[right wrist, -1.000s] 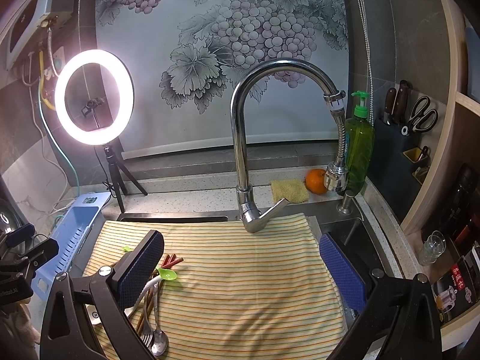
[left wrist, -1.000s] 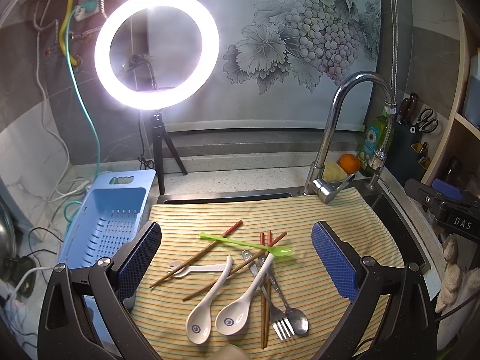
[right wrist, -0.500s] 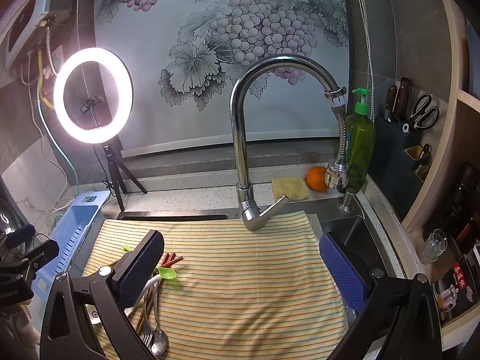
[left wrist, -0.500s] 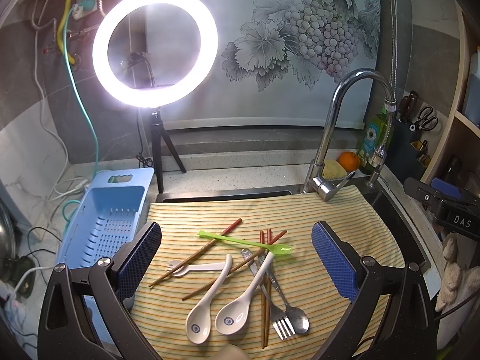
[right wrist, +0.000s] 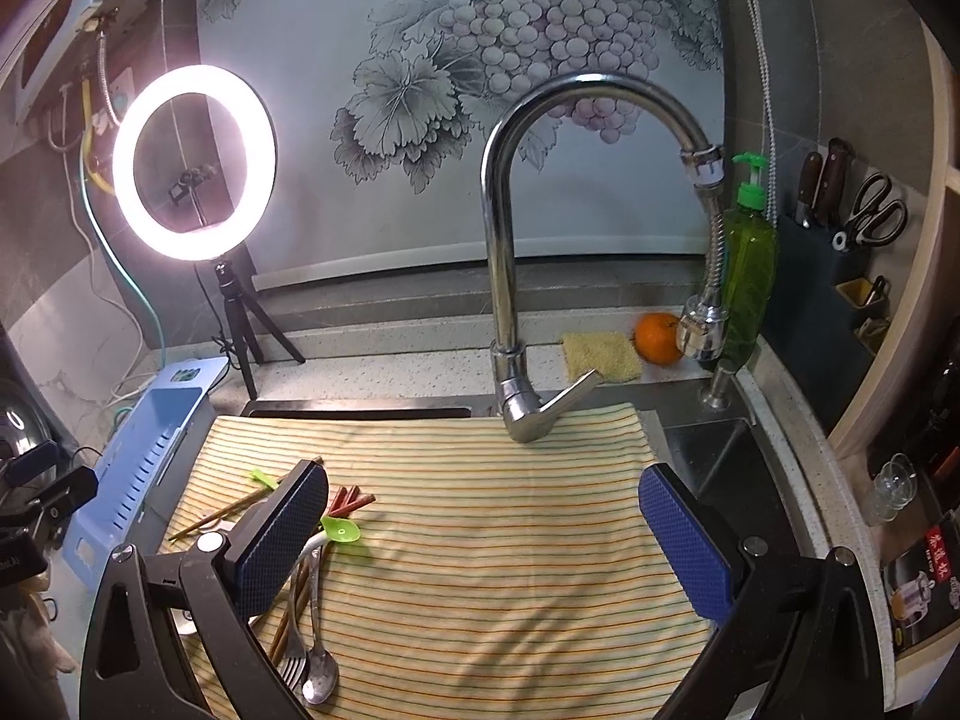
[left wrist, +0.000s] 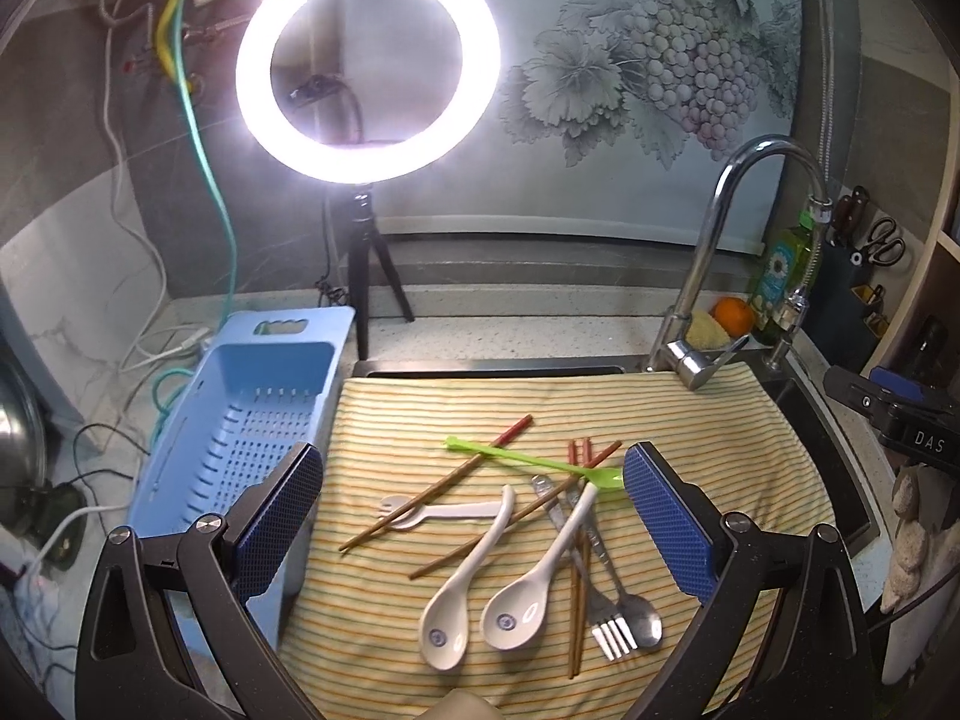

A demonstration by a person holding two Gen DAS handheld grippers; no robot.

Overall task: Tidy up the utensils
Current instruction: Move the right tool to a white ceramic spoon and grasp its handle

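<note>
hovering over the pile, nothing picked up yet.

left tool (left wrist: 474,501) hangs wide open and empty above two white soup spoons (left wrist: 480,594), a fork (left wrist: 606,630), a metal spoon (left wrist: 639,621), chopsticks (left wrist: 435,492) and a green spoon (left wrist: 528,461) tangled on the striped cloth (left wrist: 690,420); right tool (right wrist: 483,531) is equally open, empty, off to the side. next likely calls for closing on one piece and carrying it to the blue basket (left wrist: 240,420). overlaps probably hide some handles.

1. Cloth (left wrist: 690,420): yellow with thin orange and green stripes.
2. Basket (left wrist: 240,420): light blue.
3. Two spoons (left wrist: 522,594): white.
4. Long spoon (left wrist: 528,461): bright green.
5. Chopsticks (left wrist: 444,483): brown, red-tipped.
6. Pads (left wrist: 666,528): blue, dimpled.
</note>
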